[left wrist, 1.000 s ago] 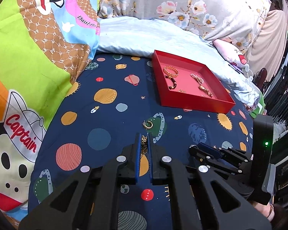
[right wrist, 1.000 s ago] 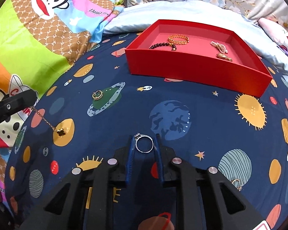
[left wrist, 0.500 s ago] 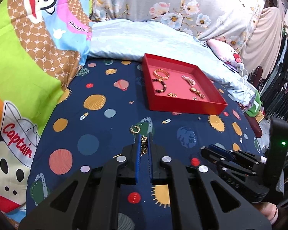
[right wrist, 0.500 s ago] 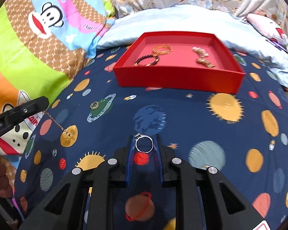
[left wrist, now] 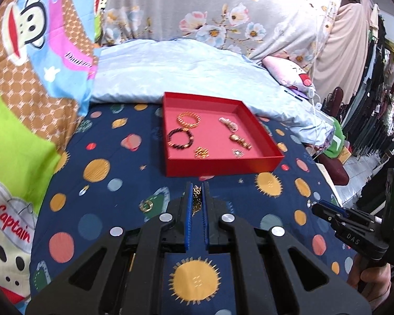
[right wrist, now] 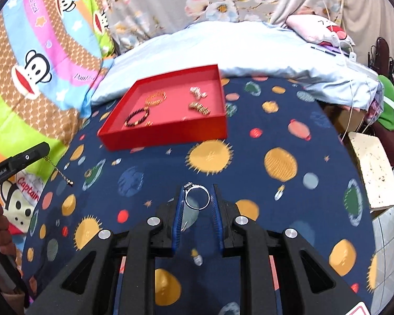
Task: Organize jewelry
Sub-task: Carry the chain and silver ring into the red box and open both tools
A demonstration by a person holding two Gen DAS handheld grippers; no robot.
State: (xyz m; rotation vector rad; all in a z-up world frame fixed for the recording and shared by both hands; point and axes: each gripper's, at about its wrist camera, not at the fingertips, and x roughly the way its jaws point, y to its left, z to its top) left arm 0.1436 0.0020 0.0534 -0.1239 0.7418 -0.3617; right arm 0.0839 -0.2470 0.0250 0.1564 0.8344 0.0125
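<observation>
My left gripper (left wrist: 196, 187) is shut on a thin gold chain necklace (left wrist: 196, 197), held above the bed just short of the red tray (left wrist: 223, 166). In the right wrist view the left gripper's tip (right wrist: 40, 150) shows with the necklace (right wrist: 60, 172) dangling from it. My right gripper (right wrist: 197, 187) is shut on a silver ring (right wrist: 197, 197), raised over the bedspread right of and nearer than the tray (right wrist: 165, 137). The tray holds a gold bracelet (left wrist: 189, 119), a dark bead bracelet (left wrist: 181, 138) and several small pieces. A gold ring (left wrist: 146, 206) lies on the bedspread.
The dark blue planet-print bedspread (left wrist: 105, 178) covers the bed. A light blue quilt (left wrist: 183, 71) and floral fabric lie behind the tray. A cartoon monkey blanket (left wrist: 21, 84) is on the left. The bed's right edge drops to a floor with boxes (right wrist: 372, 168).
Both grippers have risen and moved toward the tray, each keeping its piece. The left gripper now sits just before the tray's near wall. The right gripper has swung to the right.
</observation>
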